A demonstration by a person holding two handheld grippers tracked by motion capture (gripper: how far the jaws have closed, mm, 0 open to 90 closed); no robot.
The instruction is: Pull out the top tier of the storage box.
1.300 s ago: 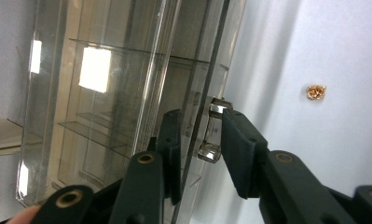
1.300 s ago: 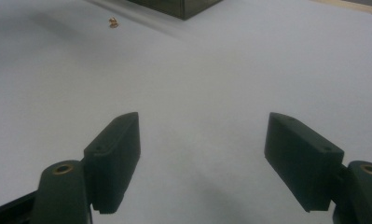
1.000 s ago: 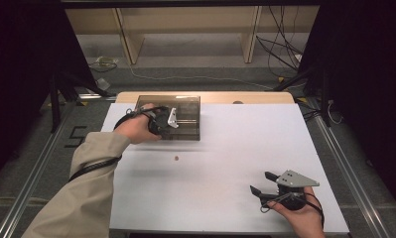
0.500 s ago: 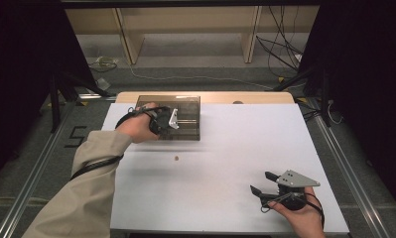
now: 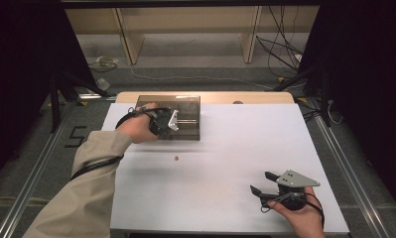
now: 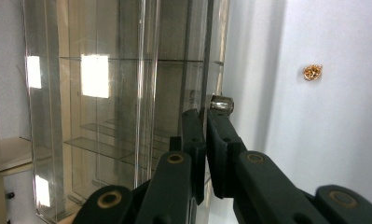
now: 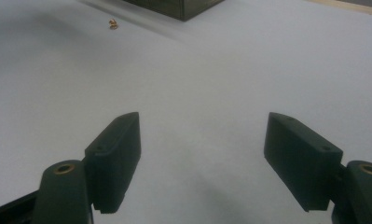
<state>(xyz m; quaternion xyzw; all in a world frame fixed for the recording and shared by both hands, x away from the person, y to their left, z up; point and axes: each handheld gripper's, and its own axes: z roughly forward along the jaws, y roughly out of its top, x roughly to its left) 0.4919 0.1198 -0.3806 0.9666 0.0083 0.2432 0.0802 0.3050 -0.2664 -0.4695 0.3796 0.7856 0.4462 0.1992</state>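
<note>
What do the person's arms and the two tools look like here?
The left arm wears a beige long sleeve. Each tool has two black blocky jaws with brass-coloured pivot pins. The right tool carries a grey three-cornered plate on top, and the left tool shows a pale plate too. Black cables trail along both wrists.

Clear glossy plastic, matt black jaws.
Smoked see-through case (image 6: 113, 116) with mirror-bright reflections; smooth matt white worktop (image 5: 225, 163); shiny gold-toned trinket (image 6: 313, 72) at two o'clock; bare wood edge.
</note>
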